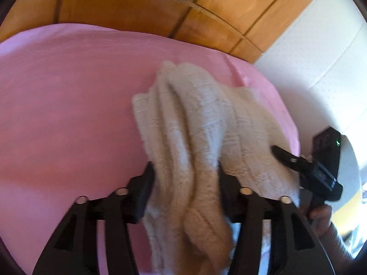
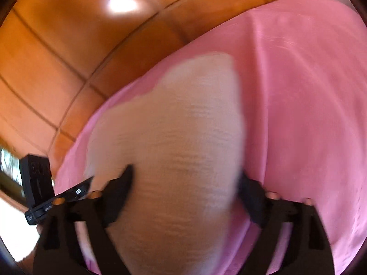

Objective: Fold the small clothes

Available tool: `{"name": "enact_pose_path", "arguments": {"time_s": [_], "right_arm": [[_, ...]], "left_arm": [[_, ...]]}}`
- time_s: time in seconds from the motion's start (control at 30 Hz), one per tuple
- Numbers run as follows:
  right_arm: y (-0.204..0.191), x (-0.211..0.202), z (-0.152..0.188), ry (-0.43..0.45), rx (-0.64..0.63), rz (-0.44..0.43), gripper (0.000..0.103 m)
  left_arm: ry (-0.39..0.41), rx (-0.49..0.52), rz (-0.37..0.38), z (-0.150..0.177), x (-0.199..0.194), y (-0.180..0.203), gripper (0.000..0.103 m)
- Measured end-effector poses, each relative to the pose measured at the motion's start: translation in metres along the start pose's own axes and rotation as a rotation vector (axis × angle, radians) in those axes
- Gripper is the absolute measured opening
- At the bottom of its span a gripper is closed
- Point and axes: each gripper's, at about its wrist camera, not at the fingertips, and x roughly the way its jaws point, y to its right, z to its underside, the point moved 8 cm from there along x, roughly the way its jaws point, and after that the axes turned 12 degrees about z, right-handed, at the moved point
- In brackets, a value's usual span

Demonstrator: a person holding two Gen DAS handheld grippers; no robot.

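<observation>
Cream knit garment (image 1: pixel 195 142) bunched on pink sheet (image 1: pixel 68 114); no containers.

A cream-white, fluffy knitted small garment (image 1: pixel 195 123) is lying bunched on the pink bedsheet, gathered into long ridges and folds that are running away from the camera in the left wrist view. Its near end is draping down in a thick, rumpled bundle. In the right wrist view the same garment (image 2: pixel 183 142) is showing as a broad pale mass, perhaps smoother there, though blur is hiding its texture.
</observation>
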Motion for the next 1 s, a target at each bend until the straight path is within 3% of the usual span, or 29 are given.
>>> {"name": "enact_pose_path", "arguments": {"time_s": [0.13,0.27,0.33,0.43,0.5,0.57,0.77,1.0], "right_arm": [[-0.012,-0.027,0.0,0.084,-0.025,0.103,0.094],[-0.032,-0.07,0.0,0.21,-0.098,0.203,0.096],[-0.045,-0.085,0.006,0.247,-0.131,0.25,0.096],[-0.07,-0.096,0.02,0.281,-0.159,0.32,0.098],[-0.075,-0.099,0.031,0.287,-0.164,0.364,0.1],[-0.086,-0.102,0.044,0.287,-0.16,0.391,0.1],[-0.093,-0.101,0.064,0.291,-0.175,0.469,0.1],[-0.091,-0.101,0.068,0.308,-0.182,0.491,0.1]], "left_arm": [[0.045,0.019,-0.097,-0.008,-0.019,0.003,0.064],[0.126,0.08,-0.261,-0.014,-0.046,0.011,0.077],[0.152,0.092,-0.322,-0.013,-0.057,0.017,0.077],[0.196,0.089,-0.358,-0.007,-0.074,0.021,0.078],[0.229,0.1,-0.386,-0.002,-0.087,0.027,0.086],[0.252,0.109,-0.401,0.006,-0.098,0.031,0.086],[0.295,0.128,-0.43,0.021,-0.115,0.044,0.096],[0.305,0.136,-0.443,0.032,-0.122,0.047,0.096]]}}
